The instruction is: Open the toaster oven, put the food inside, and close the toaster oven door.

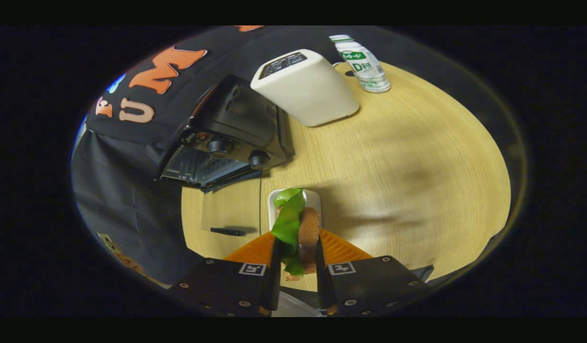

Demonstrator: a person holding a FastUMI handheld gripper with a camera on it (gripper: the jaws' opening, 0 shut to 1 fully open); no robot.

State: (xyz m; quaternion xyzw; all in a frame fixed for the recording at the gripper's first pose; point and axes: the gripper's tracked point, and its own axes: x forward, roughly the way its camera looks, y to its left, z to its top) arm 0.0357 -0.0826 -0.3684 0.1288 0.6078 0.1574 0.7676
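My gripper (297, 252) clamps the sandwich (300, 228), lifted over its plate (313, 196); toaster oven (227, 138) open ahead-left, ready for loading.

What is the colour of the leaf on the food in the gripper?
Green, seen best in the gripper view: the lettuce leaf on the sandwich, held in the hand-held gripper.

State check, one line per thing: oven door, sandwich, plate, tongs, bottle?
toaster oven: door down and open, lying flat on the table.
sandwich: bread and lettuce, pinched between the tongs.
tongs: shut on the sandwich.
plate: white, on the table just beyond the sandwich, partly hidden by it.
bottle: upright, cap on.
white appliance: standing beside the oven.
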